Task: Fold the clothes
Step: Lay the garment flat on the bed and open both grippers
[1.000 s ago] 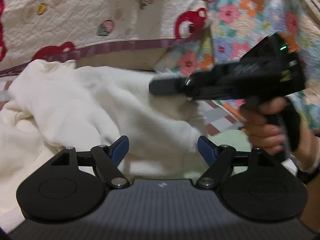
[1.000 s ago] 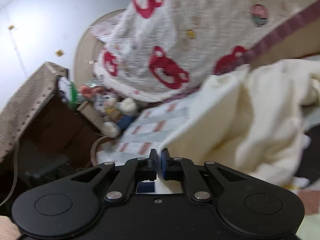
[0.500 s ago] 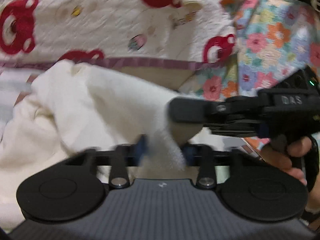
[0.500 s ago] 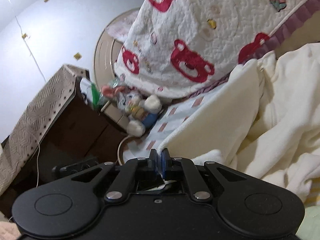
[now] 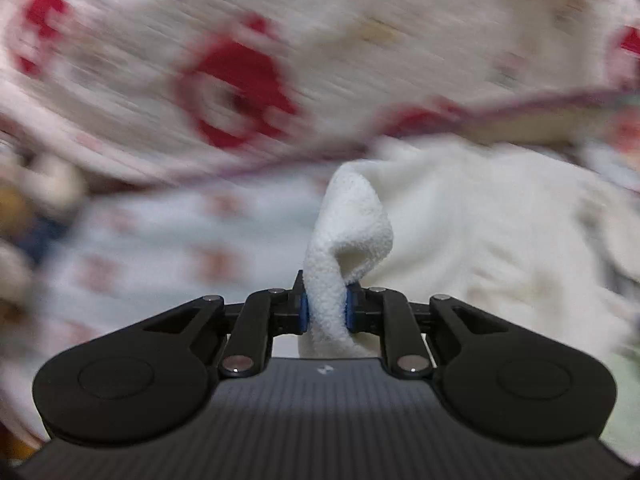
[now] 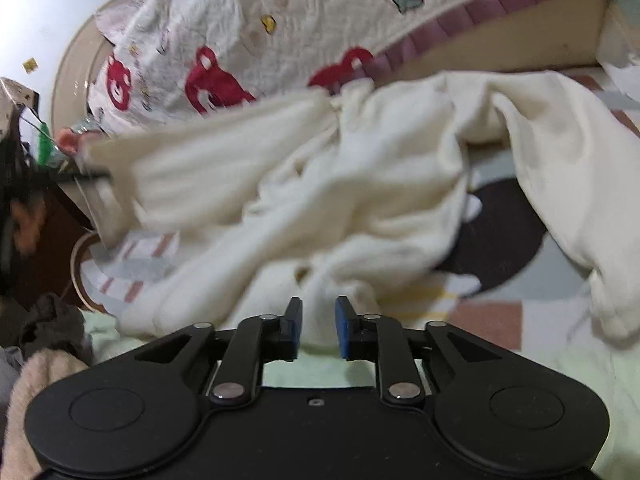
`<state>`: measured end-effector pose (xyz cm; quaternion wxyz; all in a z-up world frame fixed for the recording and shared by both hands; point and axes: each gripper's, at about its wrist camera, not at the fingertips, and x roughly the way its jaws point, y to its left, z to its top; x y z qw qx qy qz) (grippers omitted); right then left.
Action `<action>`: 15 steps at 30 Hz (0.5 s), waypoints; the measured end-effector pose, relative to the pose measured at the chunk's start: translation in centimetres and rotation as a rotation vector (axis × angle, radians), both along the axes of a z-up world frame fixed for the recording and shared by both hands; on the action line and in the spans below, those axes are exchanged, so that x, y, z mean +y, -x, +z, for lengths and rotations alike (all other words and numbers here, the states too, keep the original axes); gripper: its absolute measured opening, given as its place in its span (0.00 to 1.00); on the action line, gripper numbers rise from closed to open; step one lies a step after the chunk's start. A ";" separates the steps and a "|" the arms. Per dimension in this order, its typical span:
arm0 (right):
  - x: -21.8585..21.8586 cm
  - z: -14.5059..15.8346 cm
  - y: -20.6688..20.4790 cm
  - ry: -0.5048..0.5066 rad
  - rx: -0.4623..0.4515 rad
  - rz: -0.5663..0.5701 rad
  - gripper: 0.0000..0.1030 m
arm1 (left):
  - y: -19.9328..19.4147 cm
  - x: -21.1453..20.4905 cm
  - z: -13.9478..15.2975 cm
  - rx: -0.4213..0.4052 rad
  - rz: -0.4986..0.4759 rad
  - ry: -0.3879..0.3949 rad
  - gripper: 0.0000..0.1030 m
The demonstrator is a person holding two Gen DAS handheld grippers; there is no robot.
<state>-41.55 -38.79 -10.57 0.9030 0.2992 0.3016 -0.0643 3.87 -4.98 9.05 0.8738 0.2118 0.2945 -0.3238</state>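
**Fleece pinched on the left, right tool free**

Fleece fills the narrow gap of the left tool (image 5: 324,312): its blue pads (image 5: 305,312) press from both sides on a fold of the cream garment (image 5: 460,232), which rises from the grip at the lower centre of the left wrist view and curls over to the right, where the rest of the cloth spreads across the right half of the frame. Everything behind it there is smeared by motion blur; only the red bear shapes of a quilt (image 5: 240,92) across the upper frame can be made out.

In the right wrist view the right tool (image 6: 318,328) stands a little apart at the lower centre, its pads with nothing between them, just in front of the garment's near edge. The cream garment (image 6: 320,200) lies crumpled across the middle of the frame on a patterned bed cover (image 6: 500,312), one part stretched toward the blurred left edge. A white quilt with red bears (image 6: 248,40) and a purple border fills the upper frame. A pink knit item (image 6: 36,384) sits at the lower left.
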 end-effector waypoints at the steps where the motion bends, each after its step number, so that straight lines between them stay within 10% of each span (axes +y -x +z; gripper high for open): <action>1: 0.1 0.0 0.1 0.026 0.003 -0.016 0.27 | -2.2 0.9 1.2 -0.058 0.074 0.010 0.15; 8: -0.5 -0.1 -0.2 0.055 0.004 -0.083 0.31 | -8.7 5.6 1.1 -0.217 0.509 0.159 0.36; 15: 0.7 -0.8 0.2 0.038 0.010 -0.030 0.45 | 3.3 2.4 -9.3 0.224 0.068 0.154 0.41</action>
